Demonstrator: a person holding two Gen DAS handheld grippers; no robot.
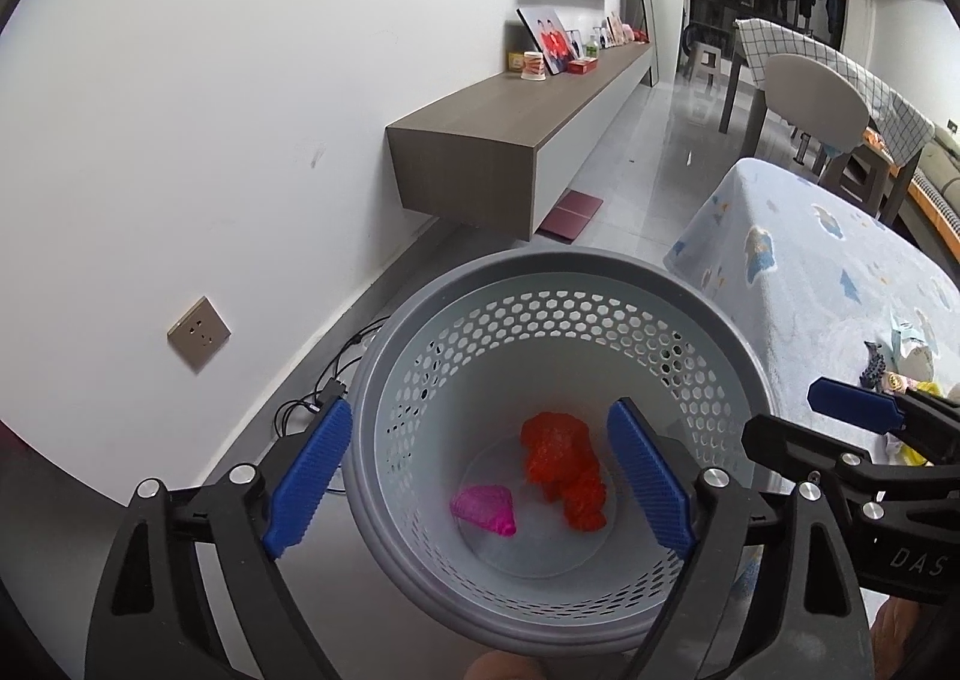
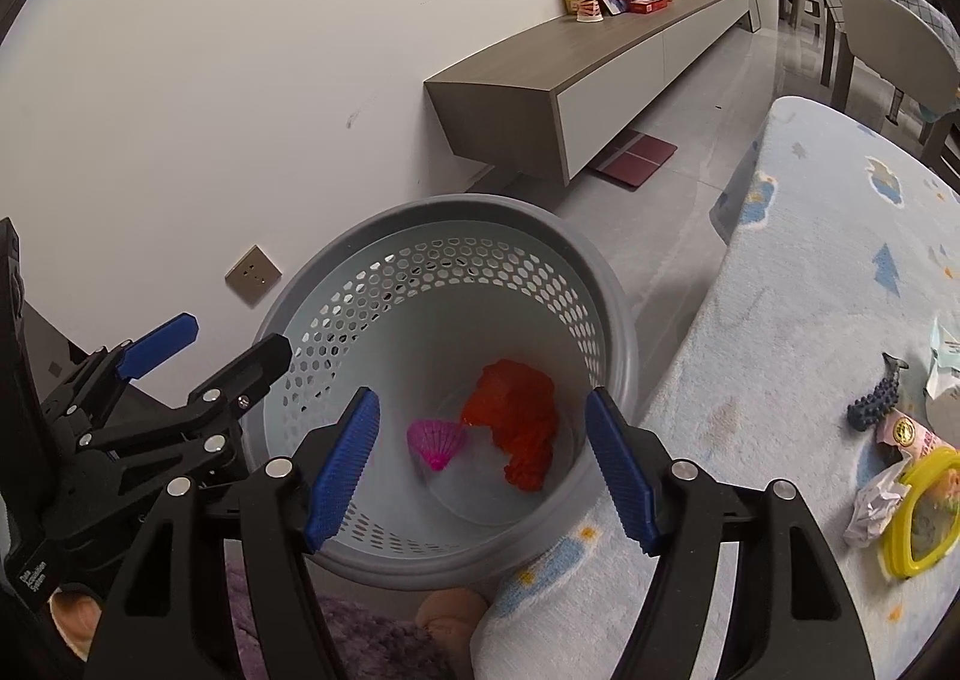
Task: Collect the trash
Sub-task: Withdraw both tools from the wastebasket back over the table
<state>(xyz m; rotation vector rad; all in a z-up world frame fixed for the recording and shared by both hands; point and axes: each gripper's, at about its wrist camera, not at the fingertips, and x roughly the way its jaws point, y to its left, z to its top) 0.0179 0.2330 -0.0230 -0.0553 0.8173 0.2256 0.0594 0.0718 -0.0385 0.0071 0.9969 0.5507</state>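
A grey perforated waste basket (image 1: 558, 284) (image 2: 606, 284) stands on the floor beside the table. At its bottom lie an orange toy (image 1: 564, 470) (image 2: 516, 422) and a pink shell-shaped piece (image 1: 483, 509) (image 2: 435, 440). My left gripper (image 1: 480, 476) hangs open above the basket's mouth with nothing between its blue pads. Alongside it my right gripper (image 2: 480, 470) is open over the same basket, also with nothing in it. In the left wrist view the right gripper (image 1: 834, 416) shows at the right edge. The left gripper (image 2: 222, 344) shows at the left of the right wrist view.
A table under a pale blue patterned cloth (image 2: 810, 260) (image 1: 840, 260) stands right of the basket. On it lie a dark spiky toy (image 2: 876, 404), a crumpled paper (image 2: 876, 506), a yellow ring-shaped item (image 2: 924, 518) and wrappers (image 2: 942, 374). A low wall cabinet (image 1: 516, 140), cables (image 1: 324, 392) and chairs stand beyond.
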